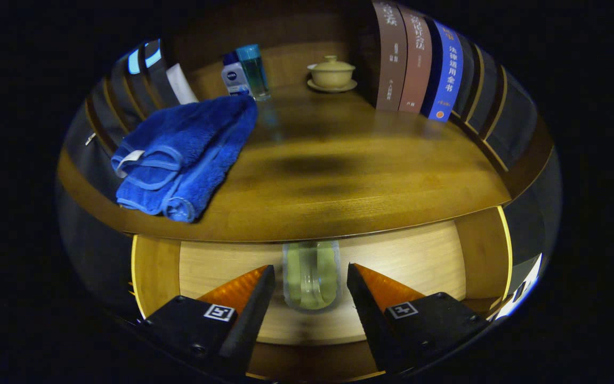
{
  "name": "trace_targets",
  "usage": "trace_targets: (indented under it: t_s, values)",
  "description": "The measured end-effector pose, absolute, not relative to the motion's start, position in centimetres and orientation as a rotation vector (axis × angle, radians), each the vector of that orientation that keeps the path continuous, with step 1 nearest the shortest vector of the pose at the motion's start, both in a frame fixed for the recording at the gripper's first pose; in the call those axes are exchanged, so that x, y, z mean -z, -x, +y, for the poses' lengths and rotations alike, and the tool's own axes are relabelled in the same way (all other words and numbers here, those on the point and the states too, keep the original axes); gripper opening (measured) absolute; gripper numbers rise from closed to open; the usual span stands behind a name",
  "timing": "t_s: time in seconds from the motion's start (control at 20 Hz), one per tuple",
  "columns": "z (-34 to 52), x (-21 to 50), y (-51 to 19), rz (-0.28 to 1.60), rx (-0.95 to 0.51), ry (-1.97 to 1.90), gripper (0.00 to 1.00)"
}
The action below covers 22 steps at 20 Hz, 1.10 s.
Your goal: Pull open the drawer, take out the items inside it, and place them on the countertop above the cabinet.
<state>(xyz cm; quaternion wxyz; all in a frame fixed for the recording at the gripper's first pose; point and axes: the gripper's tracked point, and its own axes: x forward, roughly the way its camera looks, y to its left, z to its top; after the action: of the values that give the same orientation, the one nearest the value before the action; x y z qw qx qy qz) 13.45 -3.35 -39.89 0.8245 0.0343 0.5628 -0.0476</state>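
The drawer stands pulled open below the wooden countertop, its pale floor showing. A clear, greenish bottle-like item lies on the drawer floor, partly under the countertop's front lip. My gripper hovers over the drawer, open, one finger on each side of that item with a gap on both sides. A folded blue towel lies on the countertop to the left, near its front edge.
At the back of the countertop stand a white-and-blue bottle, a teal bottle and a lidded cream cup on a saucer. A row of upright books lines the right side, more books the left.
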Motion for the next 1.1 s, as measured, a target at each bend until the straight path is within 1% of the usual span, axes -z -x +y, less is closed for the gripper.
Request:
trace_targets:
  t_s: [0.05,0.15,0.45,0.5,0.55,0.6,0.8,1.1]
  values:
    - [-3.4,40.5,-13.5,1.228,0.1,-0.065,0.86]
    - [-3.1,41.8,-13.5,1.267,0.09,-0.064,0.86]
    - [-3.4,43.6,-13.9,1.303,0.09,-0.01,0.34]
    - [-2.7,44.2,-13.7,1.298,0.076,-0.039,0.35]
    - [-3.2,44.8,-14.6,1.296,0.09,-0.027,0.26]
    - [-3.1,43.5,-14.3,1.296,0.087,-0.025,0.18]
    - [-3.0,43.4,-14.1,1.298,0.077,-0.021,0.18]
    - [-2.4,41.2,-12.5,1.256,0.034,-0.01,0.18]
